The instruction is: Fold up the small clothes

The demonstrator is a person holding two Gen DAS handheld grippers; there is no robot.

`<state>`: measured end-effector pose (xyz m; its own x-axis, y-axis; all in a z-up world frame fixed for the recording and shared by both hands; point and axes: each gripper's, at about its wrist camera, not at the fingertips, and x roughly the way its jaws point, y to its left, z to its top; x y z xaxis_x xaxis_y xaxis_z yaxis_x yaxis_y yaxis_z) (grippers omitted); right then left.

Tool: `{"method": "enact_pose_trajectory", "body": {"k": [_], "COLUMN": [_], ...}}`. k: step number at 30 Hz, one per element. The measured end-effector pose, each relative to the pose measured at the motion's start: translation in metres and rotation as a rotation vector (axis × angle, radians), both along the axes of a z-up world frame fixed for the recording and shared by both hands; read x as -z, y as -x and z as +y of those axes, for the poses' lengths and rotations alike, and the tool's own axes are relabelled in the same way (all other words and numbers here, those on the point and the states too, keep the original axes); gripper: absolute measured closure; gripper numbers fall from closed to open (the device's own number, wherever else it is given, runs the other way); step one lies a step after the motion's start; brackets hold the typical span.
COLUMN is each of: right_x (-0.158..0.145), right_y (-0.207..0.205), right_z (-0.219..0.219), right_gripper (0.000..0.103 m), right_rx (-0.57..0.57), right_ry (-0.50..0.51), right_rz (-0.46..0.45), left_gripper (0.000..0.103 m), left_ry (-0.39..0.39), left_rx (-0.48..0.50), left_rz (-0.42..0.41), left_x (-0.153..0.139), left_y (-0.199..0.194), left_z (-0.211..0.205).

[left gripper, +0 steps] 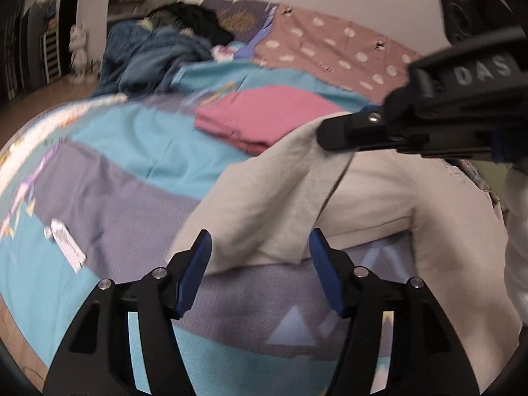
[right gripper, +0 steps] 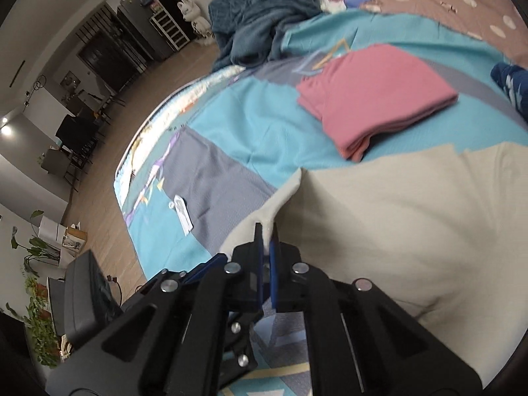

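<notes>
Two tongs are at work over a bed (left gripper: 132, 151) with a blue and grey cover; the right tongs (right gripper: 266, 234) are pinched together on a corner of a cream cloth (right gripper: 396, 217) and lift it up; the rest of the cloth lies on the bed; the left tongs (left gripper: 259, 247) are wide apart, just beside the hanging cream fold and not touching it; a folded pink cloth (left gripper: 264, 115) lies on the bed behind it.

Both wrist views look close along the bed (left gripper: 132, 138), sharing the pink folded cloth (right gripper: 373, 99).
</notes>
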<state>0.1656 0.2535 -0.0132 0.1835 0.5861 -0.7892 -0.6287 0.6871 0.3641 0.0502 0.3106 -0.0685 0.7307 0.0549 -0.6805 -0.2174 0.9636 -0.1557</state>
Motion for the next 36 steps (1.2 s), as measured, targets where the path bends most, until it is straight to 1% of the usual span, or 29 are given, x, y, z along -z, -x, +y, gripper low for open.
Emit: {"method": "enact_pose_trajectory", "body": {"k": [2,5,8,10,12,15,19,24,26,28,32,33,34,35,36], "right_x": [-0.013,-0.027,-0.043,-0.054,-0.065,-0.077,-0.086,-0.086,-0.085,-0.085,-0.092,-0.094,-0.094,-0.091,-0.084], "right_y": [-0.001,-0.002,-0.003,-0.006,-0.009,-0.013,-0.021,-0.029,-0.031,-0.030,-0.021,-0.022,-0.024,-0.030,-0.039], "right_z": [-0.009,-0.023,-0.043,-0.067,-0.101,-0.163,-0.258,-0.354,-0.381,-0.401,-0.436,-0.446,-0.454,-0.461,-0.467], "right_gripper": [0.100,0.100,0.100,0.100,0.100,0.100,0.100,0.100,0.100,0.100,0.099,0.097,0.097,0.096,0.093], "right_rx": [0.011,0.020,0.026,0.044,0.074,0.134,0.271,0.422,0.472,0.500,0.511,0.523,0.543,0.580,0.614], "right_ry": [-0.017,-0.038,-0.050,-0.061,-0.078,-0.110,-0.158,-0.217,-0.233,-0.250,-0.310,-0.319,-0.316,-0.281,-0.226], "right_rz": [-0.016,-0.032,-0.062,-0.079,-0.096,-0.110,-0.110,-0.087,-0.075,-0.062,-0.046,-0.050,-0.058,-0.071,-0.081], "left_gripper": [0.040,0.041,0.040,0.034,0.029,0.028,0.028,0.028,0.028,0.028,0.028,0.028,0.028,0.028,0.028], "left_ry": [-0.045,-0.042,-0.073,-0.086,-0.099,-0.105,-0.134,-0.148,-0.148,-0.158,-0.238,-0.254,-0.267,-0.276,-0.276], "left_rx": [0.006,0.048,0.108,0.142,0.156,0.181,0.237,0.283,0.290,0.296,0.286,0.277,0.265,0.250,0.234], "left_rz": [-0.007,-0.008,-0.033,-0.047,-0.059,-0.066,-0.040,0.021,0.038,0.045,0.079,0.093,0.109,0.125,0.147], "left_x": [-0.009,-0.019,-0.031,-0.037,-0.041,-0.044,-0.037,-0.019,-0.014,-0.012,-0.005,-0.002,0.001,0.004,0.008], "left_y": [-0.006,-0.013,-0.010,-0.004,0.001,0.004,-0.006,-0.025,-0.030,-0.034,-0.043,-0.046,-0.050,-0.053,-0.057], "left_z": [-0.011,-0.030,-0.053,-0.065,-0.073,-0.084,-0.108,-0.137,-0.145,-0.153,-0.166,-0.166,-0.166,-0.165,-0.163]}}
